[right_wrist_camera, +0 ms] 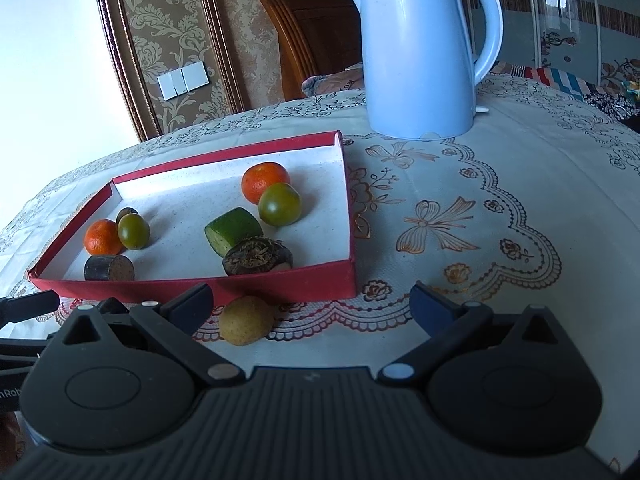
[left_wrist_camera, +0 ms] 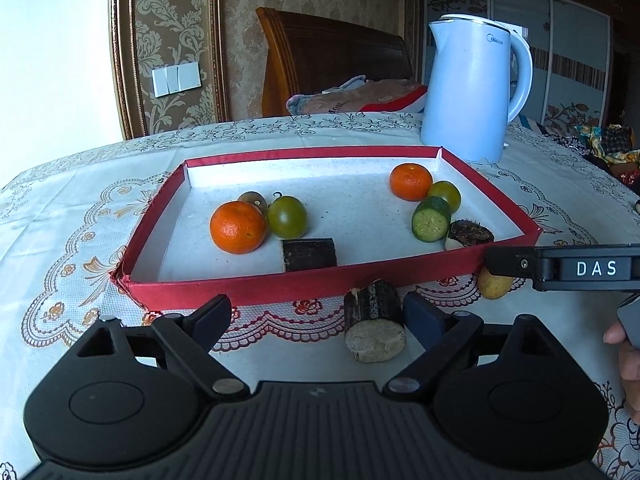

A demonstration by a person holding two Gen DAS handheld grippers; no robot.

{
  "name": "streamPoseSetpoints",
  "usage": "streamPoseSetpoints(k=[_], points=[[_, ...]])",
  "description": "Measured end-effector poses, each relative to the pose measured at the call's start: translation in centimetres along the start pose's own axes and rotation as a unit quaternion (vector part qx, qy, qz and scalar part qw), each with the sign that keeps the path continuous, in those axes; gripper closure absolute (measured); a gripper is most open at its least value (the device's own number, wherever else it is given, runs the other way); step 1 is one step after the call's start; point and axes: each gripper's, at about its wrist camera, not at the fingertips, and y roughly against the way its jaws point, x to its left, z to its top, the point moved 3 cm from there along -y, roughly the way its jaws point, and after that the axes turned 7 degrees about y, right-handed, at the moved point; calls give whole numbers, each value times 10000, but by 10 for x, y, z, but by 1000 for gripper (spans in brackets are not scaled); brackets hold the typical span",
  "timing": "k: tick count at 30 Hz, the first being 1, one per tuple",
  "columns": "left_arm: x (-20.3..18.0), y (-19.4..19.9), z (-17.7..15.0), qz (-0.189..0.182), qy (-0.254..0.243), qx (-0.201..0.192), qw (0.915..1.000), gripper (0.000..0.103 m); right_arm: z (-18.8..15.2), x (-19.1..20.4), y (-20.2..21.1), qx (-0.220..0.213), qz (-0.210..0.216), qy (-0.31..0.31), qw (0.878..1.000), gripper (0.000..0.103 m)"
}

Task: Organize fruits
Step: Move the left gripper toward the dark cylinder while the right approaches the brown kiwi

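Patterned wallpaper and a wooden headboard stand behind our worktop (left_wrist_camera: 80, 208), which is covered by a lace-print cloth; a pale blue kettle (left_wrist_camera: 472, 88) sits past the far corner of the red tray (left_wrist_camera: 280, 284).

Inside the tray: two oranges, three green tomatoes, a cucumber piece (left_wrist_camera: 431, 219), and two dark-skinned cut pieces.

Still outside, on the cloth just before the tray's near wall: a dark-barked cut stub (left_wrist_camera: 374, 326) and a small yellow fruit (right_wrist_camera: 246, 320).

Our left hand-held gripper (left_wrist_camera: 316, 316) has its fingers spread wide. The stub lies between them, nearer the right finger (left_wrist_camera: 424, 316), possibly touching it.

Our right hand-held gripper (right_wrist_camera: 312, 304) is likewise spread, with the yellow fruit close to its left finger (right_wrist_camera: 192, 300).

Judgement: both pickups are pending. We should centre each piece between the fingers before closing, since off-centre closure would likely roll the round fruit aside. Close gently on the stub's bark sides, lift above the tray wall, then set down near matching pieces.
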Motion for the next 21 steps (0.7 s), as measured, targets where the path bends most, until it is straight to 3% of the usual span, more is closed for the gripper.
streamPoseSetpoints(k=[3,8,12,14,21], points=[[9,7,-1,137,265,-79,9995,9,-1,1,0,17,-18,42,10000,0],[21,16,3,670,524,-412,9955,10,-2,8,-2,66,-30,247,9997,0],[22,18,6,64,661,-302,9973,10,-3,8,-2,85,-35,256,9996,0],[18,19,7,51,601,-388,9974,10,-3,7,-3,119,-31,240,9996,0],[1,4,1,-45,128,-38,9999,10,-4,8,-6,188,-60,273,9994,0]])
